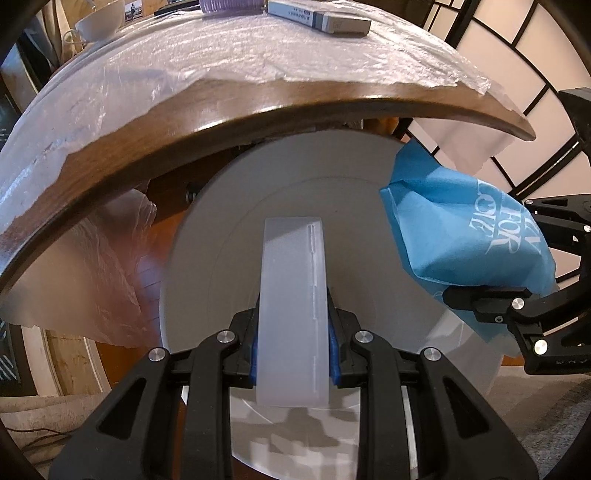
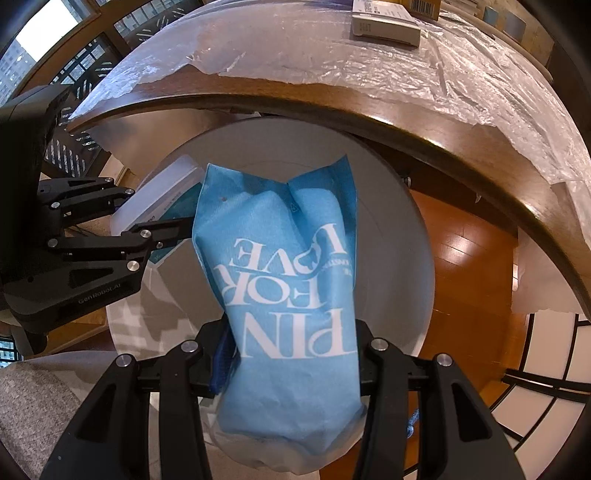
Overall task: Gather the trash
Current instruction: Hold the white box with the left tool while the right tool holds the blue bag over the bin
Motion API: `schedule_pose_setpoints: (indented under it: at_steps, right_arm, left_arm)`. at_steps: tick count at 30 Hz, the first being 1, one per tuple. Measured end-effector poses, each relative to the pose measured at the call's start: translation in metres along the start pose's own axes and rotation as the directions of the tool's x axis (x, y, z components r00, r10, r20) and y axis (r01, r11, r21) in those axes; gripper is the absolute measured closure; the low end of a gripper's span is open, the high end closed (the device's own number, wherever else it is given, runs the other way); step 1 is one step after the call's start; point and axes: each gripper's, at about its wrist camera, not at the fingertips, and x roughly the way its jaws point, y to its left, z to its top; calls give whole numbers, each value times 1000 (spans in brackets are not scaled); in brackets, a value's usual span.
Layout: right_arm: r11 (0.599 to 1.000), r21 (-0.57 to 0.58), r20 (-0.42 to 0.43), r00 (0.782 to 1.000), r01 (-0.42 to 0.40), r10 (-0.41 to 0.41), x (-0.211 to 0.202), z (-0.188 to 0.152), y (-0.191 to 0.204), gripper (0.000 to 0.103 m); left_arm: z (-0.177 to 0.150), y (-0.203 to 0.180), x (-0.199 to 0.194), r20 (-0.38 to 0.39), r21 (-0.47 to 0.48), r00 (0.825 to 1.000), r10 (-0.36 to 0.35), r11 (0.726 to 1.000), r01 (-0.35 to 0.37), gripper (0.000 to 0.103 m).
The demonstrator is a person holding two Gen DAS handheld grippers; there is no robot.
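My left gripper (image 1: 293, 332) is shut on a flat translucent white plastic box (image 1: 291, 266), held upright over a round grey bin (image 1: 229, 221) that stands under the table's edge. In the same view my right gripper (image 1: 517, 254) is to the right, shut on a crumpled blue paper bag (image 1: 469, 236) with white lettering. From the right wrist, the right gripper (image 2: 291, 354) clamps the blue bag (image 2: 280, 240) above the bin (image 2: 388, 229). The left gripper (image 2: 147, 210) holds the box (image 2: 166, 181) close beside the bag on the left.
A wooden table edge (image 1: 332, 107) covered with a wrinkled plastic sheet (image 1: 221, 62) overhangs the bin. On the table lie flat cartons (image 1: 321, 18) and a white cup (image 1: 99, 22). Polished wooden floor (image 2: 465, 266) shows right of the bin.
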Motion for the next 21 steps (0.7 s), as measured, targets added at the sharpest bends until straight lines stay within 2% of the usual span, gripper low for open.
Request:
schedule_pose_setpoints:
  at_steps: [21]
  right_arm:
    - [998, 62, -4, 1000, -11, 11, 18, 1, -10, 57]
  left_arm:
    - [6, 0, 29, -56, 9, 998, 28, 1000, -28, 75]
